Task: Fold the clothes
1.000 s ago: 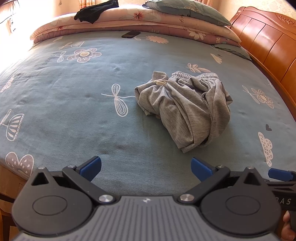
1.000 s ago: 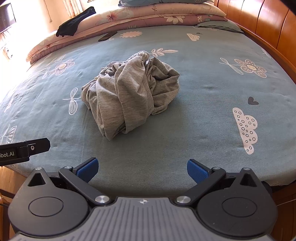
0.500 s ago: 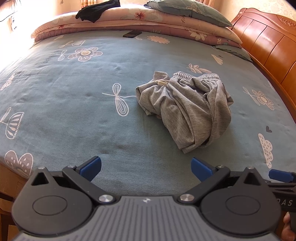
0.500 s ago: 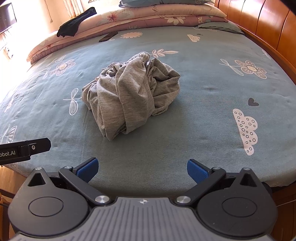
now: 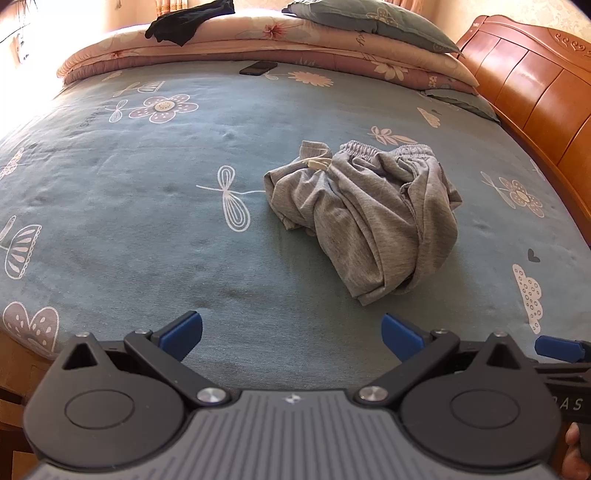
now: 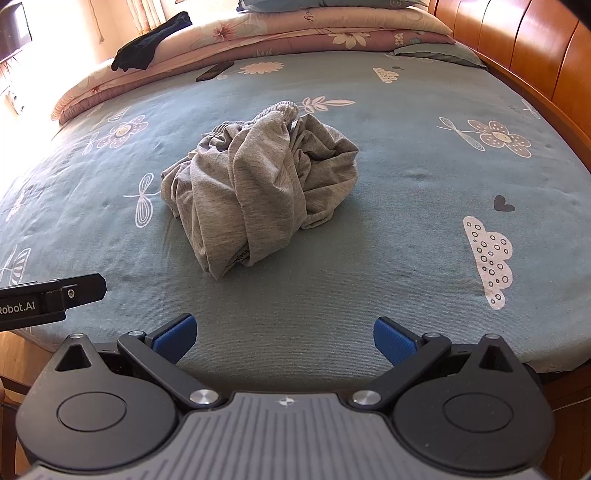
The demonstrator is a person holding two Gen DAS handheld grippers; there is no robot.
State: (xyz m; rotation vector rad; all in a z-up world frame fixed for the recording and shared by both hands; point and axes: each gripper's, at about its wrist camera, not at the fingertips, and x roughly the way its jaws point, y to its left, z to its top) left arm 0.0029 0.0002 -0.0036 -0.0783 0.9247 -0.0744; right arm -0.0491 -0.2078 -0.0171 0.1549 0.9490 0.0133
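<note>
Crumpled grey shorts [image 6: 258, 184] lie unfolded on the bed [image 6: 406, 258], ahead of the wide-spread right gripper [image 6: 282, 338], rightward of the equally wide left gripper [image 5: 291, 332].

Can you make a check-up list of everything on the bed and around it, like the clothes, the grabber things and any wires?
Surface: teal bedsheet with flower, cloud and heart prints, mostly smooth.
Job's things: grey shorts crumpled in a heap mid-bed, elastic waistband on the far side, not folded.
Clutter: black phone on the sheet near the folded quilts; black garment on the quilts; pillow on top.
Grippers: left gripper open, empty, short of the shorts; right gripper open, empty.
Cables: nothing seen.
Surroundings: wooden headboard on the right, bright window light at the far left.
</note>
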